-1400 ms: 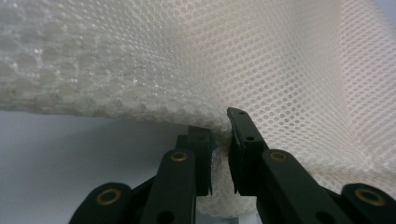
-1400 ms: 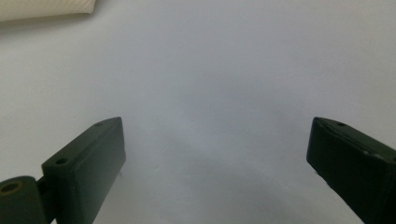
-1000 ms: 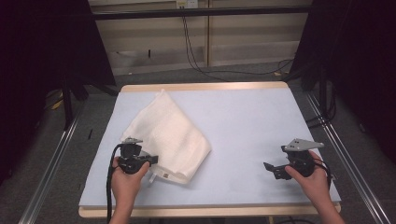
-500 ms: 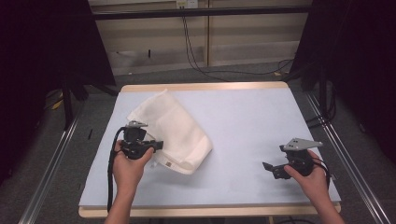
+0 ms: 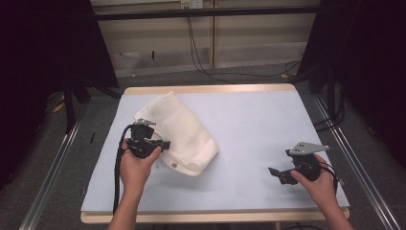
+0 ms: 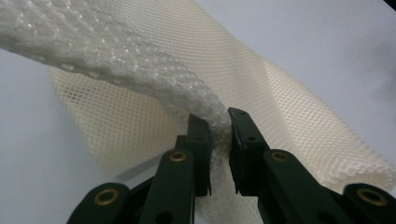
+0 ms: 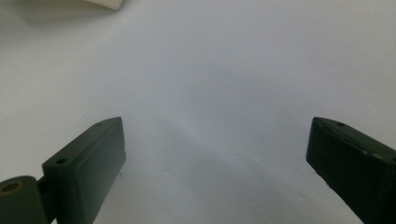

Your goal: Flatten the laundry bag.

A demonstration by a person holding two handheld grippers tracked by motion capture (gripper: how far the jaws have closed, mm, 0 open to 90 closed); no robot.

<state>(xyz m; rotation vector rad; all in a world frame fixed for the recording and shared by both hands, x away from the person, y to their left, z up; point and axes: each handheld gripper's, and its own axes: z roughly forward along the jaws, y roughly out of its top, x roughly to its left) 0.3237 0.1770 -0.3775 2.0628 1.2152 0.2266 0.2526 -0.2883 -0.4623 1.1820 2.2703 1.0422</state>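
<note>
Now I pinch the mesh cloth (image 6: 261,88) in my left hand-held gripper (image 6: 219,128) to lift its edge (right hand-held gripper (image 7: 215,149) gapes empty).

No text or label can be read.

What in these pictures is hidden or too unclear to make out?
- High view: the left gripper covers the cream mesh bag edge it pinches.
- High view: the small tag on the bag is too small to read.
- Right gripper view: the bag's corner is cut off by the top edge.
</note>
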